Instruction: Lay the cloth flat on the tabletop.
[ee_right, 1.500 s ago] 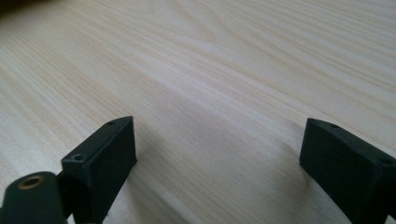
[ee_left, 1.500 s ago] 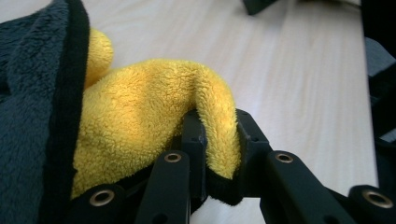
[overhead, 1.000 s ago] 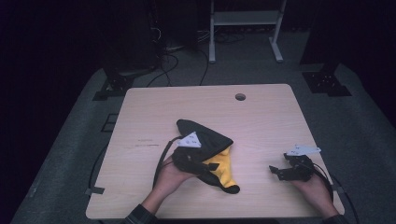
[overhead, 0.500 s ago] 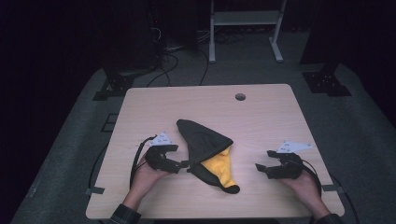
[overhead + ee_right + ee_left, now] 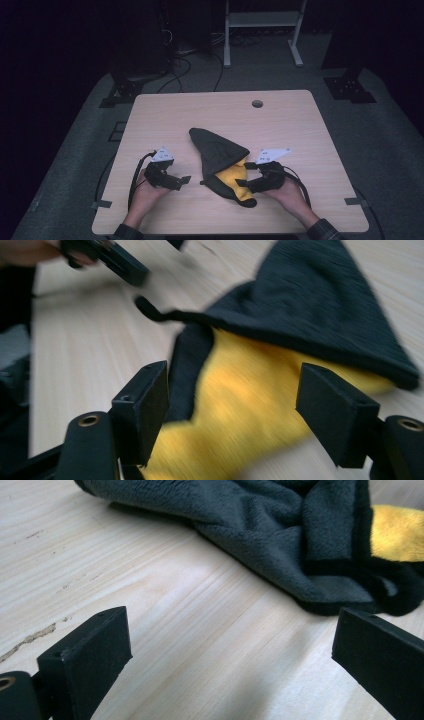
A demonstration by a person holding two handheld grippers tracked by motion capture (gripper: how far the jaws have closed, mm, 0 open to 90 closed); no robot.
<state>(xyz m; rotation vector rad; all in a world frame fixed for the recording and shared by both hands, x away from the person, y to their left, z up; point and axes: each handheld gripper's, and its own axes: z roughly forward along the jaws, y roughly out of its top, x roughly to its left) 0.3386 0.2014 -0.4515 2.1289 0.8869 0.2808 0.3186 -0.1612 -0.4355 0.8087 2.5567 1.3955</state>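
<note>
A folded cloth, dark grey outside with a yellow lining, lies on the middle of the wooden table. My left gripper rests on the table just left of the cloth, apart from it. Its jaws have just been opening and stand wide with only bare wood between them; the cloth's dark edge lies beyond. My right gripper is at the cloth's yellow end. Its jaws have just been closing but are still open, with the yellow lining seen between them and the pads not pressing it.
A round cable hole sits near the table's far edge. Behind the table are a white metal stand, dark stand feet and cables on the grey floor. A cable trails from the left gripper.
The left gripper has let go of the cloth, opened, and drawn away to the left. The right gripper has moved left up to the cloth's yellow end.
</note>
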